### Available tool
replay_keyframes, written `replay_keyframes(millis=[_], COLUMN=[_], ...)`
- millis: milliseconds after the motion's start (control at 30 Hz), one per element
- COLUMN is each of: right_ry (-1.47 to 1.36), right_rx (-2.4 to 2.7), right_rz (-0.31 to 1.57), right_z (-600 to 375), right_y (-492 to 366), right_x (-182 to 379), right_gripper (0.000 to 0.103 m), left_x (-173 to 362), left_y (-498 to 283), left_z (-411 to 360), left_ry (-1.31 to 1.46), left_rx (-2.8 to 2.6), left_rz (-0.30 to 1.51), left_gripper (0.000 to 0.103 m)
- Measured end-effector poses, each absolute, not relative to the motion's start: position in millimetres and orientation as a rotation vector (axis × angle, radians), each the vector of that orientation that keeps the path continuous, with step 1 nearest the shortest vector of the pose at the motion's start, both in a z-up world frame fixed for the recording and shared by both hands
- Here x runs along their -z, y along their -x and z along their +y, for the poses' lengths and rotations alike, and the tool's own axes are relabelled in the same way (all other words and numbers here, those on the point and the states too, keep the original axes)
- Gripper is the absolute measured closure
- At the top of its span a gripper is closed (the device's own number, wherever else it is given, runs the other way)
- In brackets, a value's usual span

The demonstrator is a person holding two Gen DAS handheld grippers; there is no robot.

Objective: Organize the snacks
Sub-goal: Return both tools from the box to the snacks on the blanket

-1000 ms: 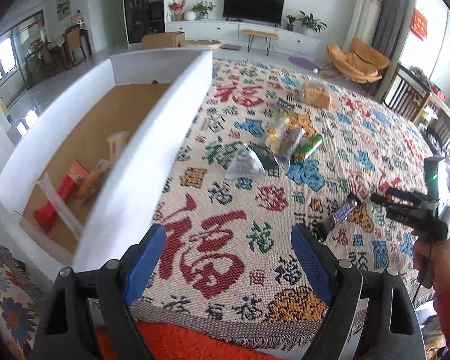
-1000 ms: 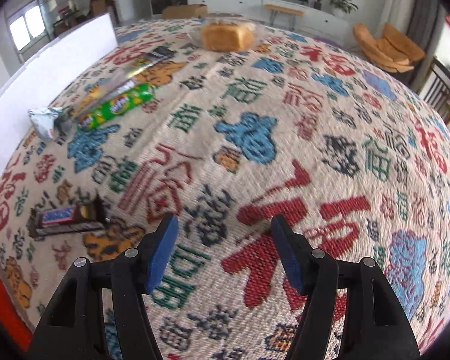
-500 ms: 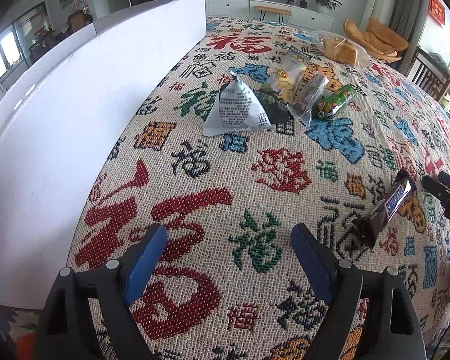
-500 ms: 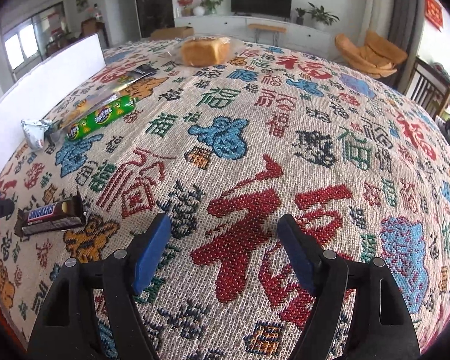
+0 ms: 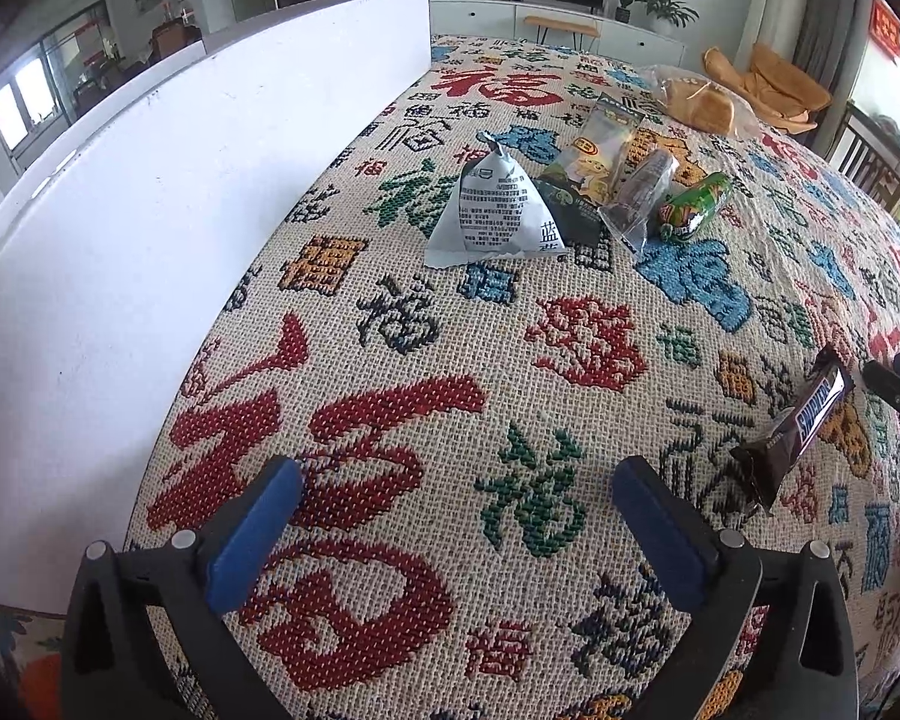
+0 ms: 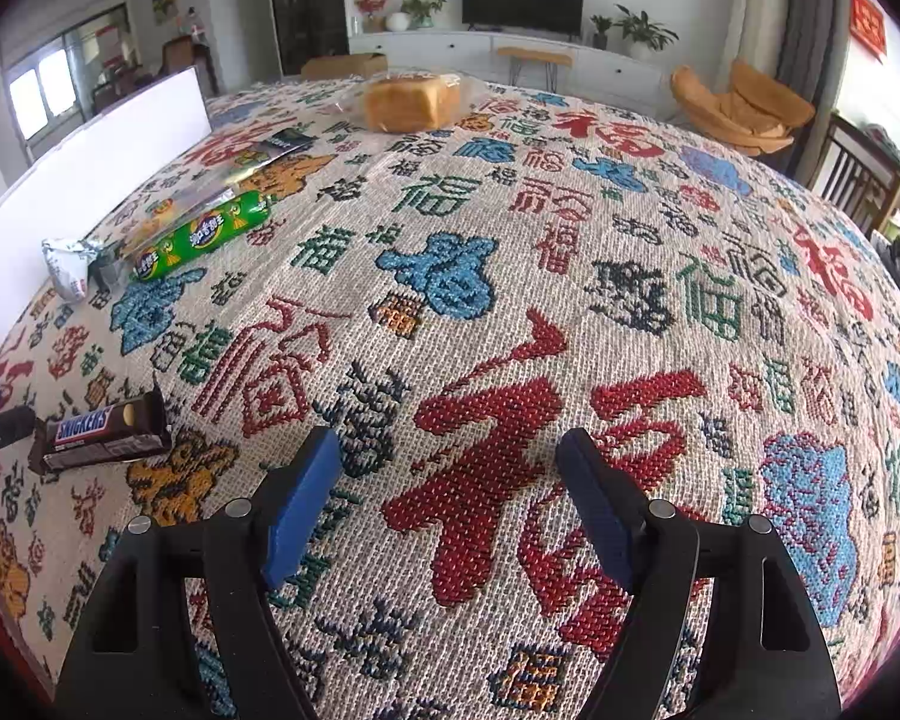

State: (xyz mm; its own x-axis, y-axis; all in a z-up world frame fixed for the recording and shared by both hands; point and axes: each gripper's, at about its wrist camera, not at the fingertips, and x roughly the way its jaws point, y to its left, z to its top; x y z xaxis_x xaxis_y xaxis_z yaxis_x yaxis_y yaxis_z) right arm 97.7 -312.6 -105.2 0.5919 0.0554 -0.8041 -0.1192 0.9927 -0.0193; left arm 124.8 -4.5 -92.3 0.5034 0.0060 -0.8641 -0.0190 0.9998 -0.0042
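A woven cloth covered in coloured characters (image 5: 450,360) fills my view, with a tall white box wall (image 5: 150,228) at nine o'clock. My left gripper (image 5: 456,492) is spread wide with nothing between its blue pads; my right gripper (image 6: 447,465) is released too. The brown Snickers bar (image 5: 798,432) lies flat on the cloth at three o'clock of the left gripper. The grey pyramid-shaped packet (image 5: 495,210) and green wrapped roll (image 5: 693,207) sit at twelve.

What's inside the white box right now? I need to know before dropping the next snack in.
Not visible. Only the white box's outer wall shows in both wrist views; it blocks the interior, so the contents cannot be told.
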Motion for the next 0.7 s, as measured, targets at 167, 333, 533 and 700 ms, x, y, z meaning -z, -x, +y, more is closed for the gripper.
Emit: replay_keyframes(millis=[167,333,533,700], right_ry=[0.075,0.076,0.075,0.075], right_rx=[-0.106,-0.106,-0.107,-0.107], right_rz=[0.935,0.935,0.935,0.935], right_z=[-311.7,-310.7,-310.5,-310.5], right_y=[-98.9,-99.6,-99.7,-99.6], right_x=[105.6,106.5,106.6,106.6], right_gripper=[0.022,0.022,0.022,0.022], left_x=[92.4,92.6,92.8,92.8], left_y=[-124.6,-124.5,-124.5,-124.6], left_z=[-4.7,-4.7,-4.7,-4.6], left_ry=[0.015,0.015,0.014,0.014], left_rx=[-0.014,-0.014,-0.014,-0.014], left_rz=[1.043,1.043,1.043,1.044], left_gripper=[0.0,0.0,0.0,0.0])
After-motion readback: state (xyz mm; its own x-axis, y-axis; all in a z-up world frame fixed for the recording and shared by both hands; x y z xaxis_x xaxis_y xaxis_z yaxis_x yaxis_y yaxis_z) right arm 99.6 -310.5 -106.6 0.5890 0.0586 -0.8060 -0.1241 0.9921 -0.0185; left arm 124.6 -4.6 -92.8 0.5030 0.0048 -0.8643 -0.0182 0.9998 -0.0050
